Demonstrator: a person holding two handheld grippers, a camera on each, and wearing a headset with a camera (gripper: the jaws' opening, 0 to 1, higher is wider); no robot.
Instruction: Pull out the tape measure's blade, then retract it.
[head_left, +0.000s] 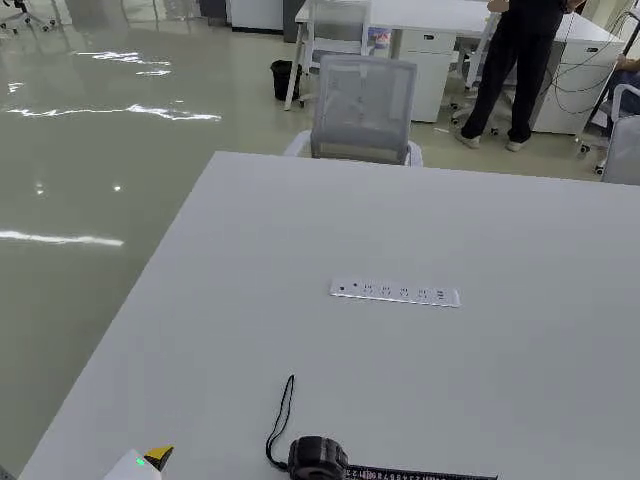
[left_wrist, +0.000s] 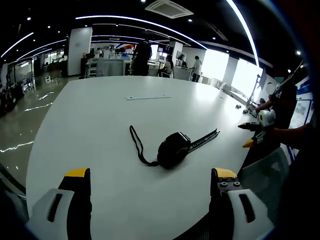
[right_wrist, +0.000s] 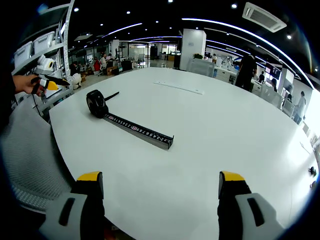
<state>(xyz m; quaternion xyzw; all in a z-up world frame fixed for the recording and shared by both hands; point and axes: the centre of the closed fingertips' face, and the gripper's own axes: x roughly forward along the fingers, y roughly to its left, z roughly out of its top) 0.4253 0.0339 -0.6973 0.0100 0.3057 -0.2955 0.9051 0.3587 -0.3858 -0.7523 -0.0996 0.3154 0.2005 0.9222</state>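
In the head view, a white power strip (head_left: 395, 292) lies on the white table (head_left: 500, 230), well beyond the tape measure (head_left: 318, 458). A grey chair (head_left: 362, 110) stands at the far edge, and a person (head_left: 515, 60) stands on the floor behind it. The black tape measure sits at the near edge, its strap (head_left: 281, 420) looped leftward and its blade (head_left: 420, 474) running out to the right.

In the left gripper view, my left hand-held gripper (left_wrist: 151, 173) is spread wide and holds nothing, with the tape measure ahead of it.

In the right gripper view, my right hand-held gripper (right_wrist: 160, 176) is also wide and empty. The blade lies flat on the table, numbers up.
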